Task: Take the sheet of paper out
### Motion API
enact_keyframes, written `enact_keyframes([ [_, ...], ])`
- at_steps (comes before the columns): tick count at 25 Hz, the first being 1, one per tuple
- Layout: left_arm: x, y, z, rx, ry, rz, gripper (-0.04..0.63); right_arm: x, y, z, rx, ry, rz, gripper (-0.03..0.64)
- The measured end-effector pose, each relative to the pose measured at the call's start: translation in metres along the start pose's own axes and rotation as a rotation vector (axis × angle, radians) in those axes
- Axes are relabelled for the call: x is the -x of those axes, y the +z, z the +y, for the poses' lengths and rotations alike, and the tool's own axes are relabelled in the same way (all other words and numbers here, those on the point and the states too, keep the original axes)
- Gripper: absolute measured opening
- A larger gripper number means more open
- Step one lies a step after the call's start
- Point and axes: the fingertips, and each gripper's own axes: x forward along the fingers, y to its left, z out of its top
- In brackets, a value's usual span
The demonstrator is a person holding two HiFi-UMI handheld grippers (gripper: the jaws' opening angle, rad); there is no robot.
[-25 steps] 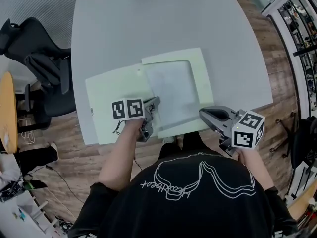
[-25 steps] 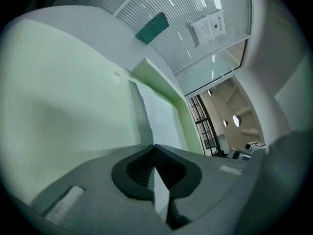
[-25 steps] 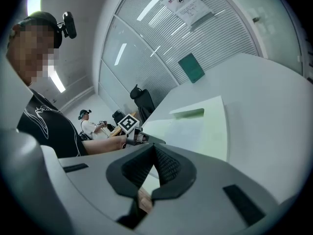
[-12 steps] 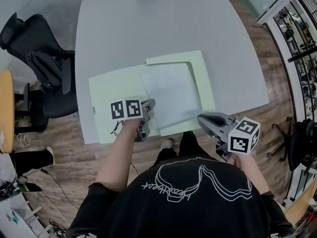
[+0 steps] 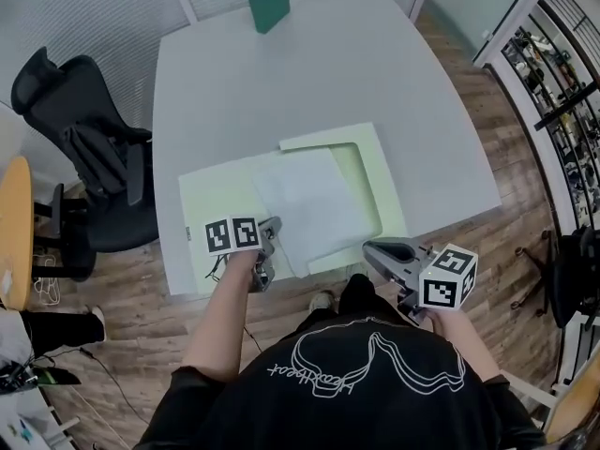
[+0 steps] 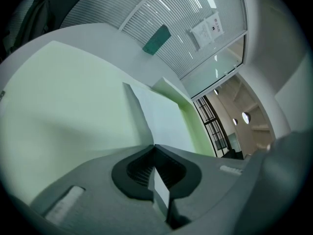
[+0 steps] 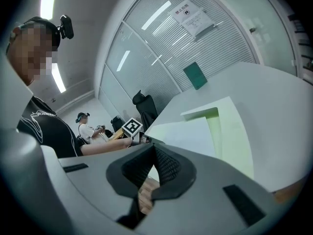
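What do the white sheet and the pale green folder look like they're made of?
White sheet: thin matte paper, by its flat, shine-free face and thin edge. Pale green folder: matte card, perhaps thin plastic; its flaps lie stiff and flat with no glare, so the look leaves it open.

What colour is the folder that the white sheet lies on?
Pale yellow-green: the folder under the sheet of paper, best seen in the head view.

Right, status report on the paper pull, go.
Left gripper shut on white sheet, near corner. Right gripper shut, empty, just off the table edge. Sheet lies skewed across open green folder, partly out. Nothing in the way.
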Motion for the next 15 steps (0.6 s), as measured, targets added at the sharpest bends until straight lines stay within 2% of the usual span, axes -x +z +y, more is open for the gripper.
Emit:
enact_keyframes([
  [15, 0.047, -0.009, 0.03, -0.019, 0.088, -0.056, 0.012, -0.007, -0.01, 0.029, 0.007, 0.045, -0.013, 0.006],
])
